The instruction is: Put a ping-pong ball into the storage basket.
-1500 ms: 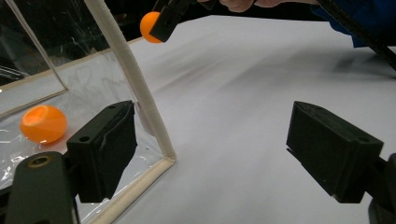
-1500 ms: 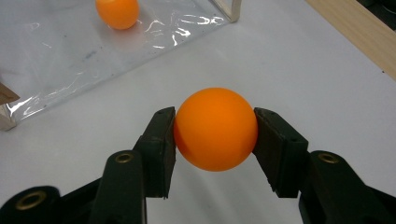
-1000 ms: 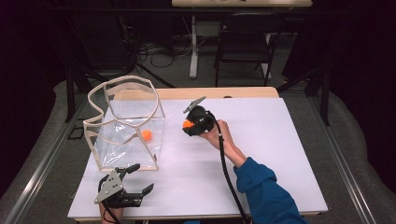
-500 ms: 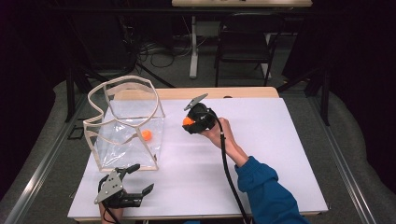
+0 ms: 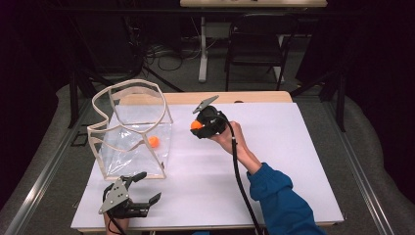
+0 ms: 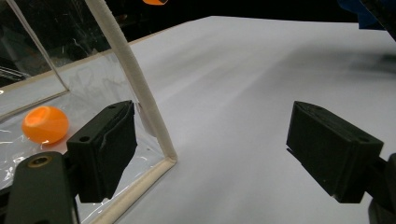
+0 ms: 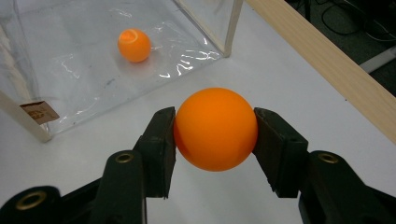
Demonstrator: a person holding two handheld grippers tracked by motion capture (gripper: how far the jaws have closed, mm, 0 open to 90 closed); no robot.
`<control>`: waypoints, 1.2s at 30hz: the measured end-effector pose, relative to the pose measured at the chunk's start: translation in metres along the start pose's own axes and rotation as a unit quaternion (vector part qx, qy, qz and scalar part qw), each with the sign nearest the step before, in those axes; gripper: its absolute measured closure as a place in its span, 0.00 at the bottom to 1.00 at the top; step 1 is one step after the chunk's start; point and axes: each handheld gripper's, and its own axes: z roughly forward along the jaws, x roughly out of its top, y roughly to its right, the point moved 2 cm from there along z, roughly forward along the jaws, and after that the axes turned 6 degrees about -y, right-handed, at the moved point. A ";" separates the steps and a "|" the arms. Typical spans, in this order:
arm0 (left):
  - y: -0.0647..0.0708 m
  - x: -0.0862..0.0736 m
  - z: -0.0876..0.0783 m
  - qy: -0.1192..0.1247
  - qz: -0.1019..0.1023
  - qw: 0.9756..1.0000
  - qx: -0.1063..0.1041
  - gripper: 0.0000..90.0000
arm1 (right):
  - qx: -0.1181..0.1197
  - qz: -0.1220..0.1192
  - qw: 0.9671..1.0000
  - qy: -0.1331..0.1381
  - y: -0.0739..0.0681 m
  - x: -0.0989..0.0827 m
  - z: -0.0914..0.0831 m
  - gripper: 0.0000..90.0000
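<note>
Over on the left, the left gripper [image 5: 139,192] rests low at the table's [image 5: 303,161] near edge, jaws spread wide with nothing between them, just beside the front corner of the clear bag [image 5: 132,132]. That bag stands open on its pale frame, and one orange ball [image 5: 153,142] already lies inside on the bottom. Moving right, the right gripper [image 5: 195,126] is clamped on a second orange ball [image 7: 215,129], held above the white tabletop, near the bag's right wall but not yet over the opening. By my reckoning: one in, one in hand, with the carry over the rim and the drop to come.
</note>
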 end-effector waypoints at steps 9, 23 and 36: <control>0.001 0.000 0.000 0.001 0.001 1.000 0.003 0.18 | 0.003 0.006 1.000 0.009 0.001 0.003 -0.008 0.56; 0.001 0.000 0.000 0.003 0.001 1.000 0.002 0.18 | 0.004 0.002 1.000 0.017 0.001 0.009 -0.016 0.56; 0.001 0.001 0.000 0.004 0.002 1.000 0.000 0.18 | 0.006 0.000 1.000 0.022 0.002 0.015 -0.025 0.56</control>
